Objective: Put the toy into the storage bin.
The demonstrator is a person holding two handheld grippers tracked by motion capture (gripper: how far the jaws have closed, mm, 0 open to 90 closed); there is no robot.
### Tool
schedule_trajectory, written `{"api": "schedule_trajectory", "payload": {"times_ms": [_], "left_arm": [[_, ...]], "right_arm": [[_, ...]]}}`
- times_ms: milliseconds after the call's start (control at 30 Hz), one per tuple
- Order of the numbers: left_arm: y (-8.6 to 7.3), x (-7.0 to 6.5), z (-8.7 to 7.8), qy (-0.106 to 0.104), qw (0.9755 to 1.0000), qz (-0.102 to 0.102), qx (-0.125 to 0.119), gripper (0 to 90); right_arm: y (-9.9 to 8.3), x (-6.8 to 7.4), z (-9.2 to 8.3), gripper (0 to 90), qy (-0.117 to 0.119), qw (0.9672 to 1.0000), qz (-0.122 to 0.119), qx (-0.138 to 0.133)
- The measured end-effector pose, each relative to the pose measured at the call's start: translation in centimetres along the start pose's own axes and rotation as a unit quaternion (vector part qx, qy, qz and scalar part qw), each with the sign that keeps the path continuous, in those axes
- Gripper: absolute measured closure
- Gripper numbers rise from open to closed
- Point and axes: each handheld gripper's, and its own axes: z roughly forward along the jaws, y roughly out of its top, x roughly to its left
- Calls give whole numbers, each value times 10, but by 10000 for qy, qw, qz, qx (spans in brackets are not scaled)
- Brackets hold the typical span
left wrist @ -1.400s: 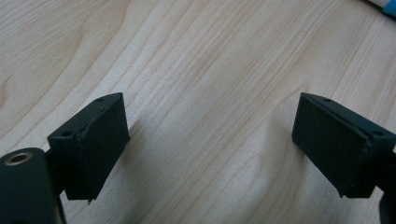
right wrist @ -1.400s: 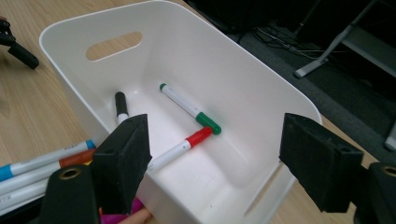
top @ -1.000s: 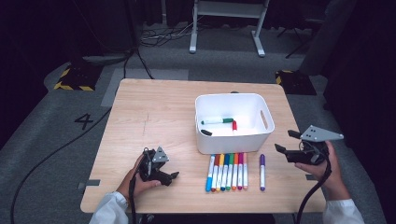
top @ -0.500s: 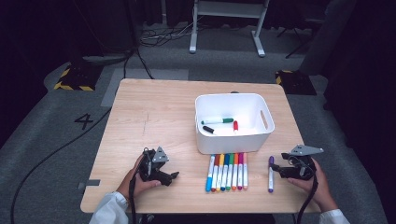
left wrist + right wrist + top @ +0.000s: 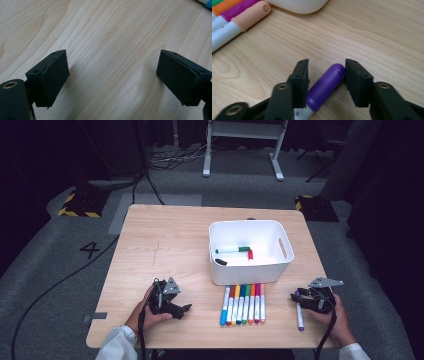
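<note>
A purple marker lies on the wooden table at the front right. My right gripper has its jaws closed in on the marker's purple cap, which sits slantwise between them and touches both. My left gripper rests at the front left, open; in the left gripper view there is bare wood between its jaws. A row of several coloured markers lies side by side in front of a white bin.
Inside the bin lie a green marker, a red cap and a black cap. The peach-capped marker and the bin's corner lie ahead of the right gripper. The table's front edge is close to both hands.
My right gripper came down and inward from the table's right edge onto the purple marker and closed around its cap. The marker shifted slightly right. The left gripper stayed still.
</note>
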Motion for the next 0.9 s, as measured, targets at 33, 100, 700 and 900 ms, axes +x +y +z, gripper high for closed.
{"api": "schedule_trajectory", "payload": {"times_ms": [33, 100, 700, 900], "left_arm": [[0, 0, 0, 4, 10000, 1, 3, 111], [0, 0, 0, 0, 10000, -1, 0, 111], [0, 0, 0, 1, 10000, 0, 0, 111], [0, 0, 0, 0, 10000, -1, -1, 111]], "right_arm": [[-1, 0, -1, 577, 12, 10000, -29, -23], [-2, 1, -2, 536, -43, 10000, -20, 7], [-19, 8, -17, 746, 89, 9999, -117, -86], [-18, 5, -19, 747, 178, 9992, -203, -297]]}}
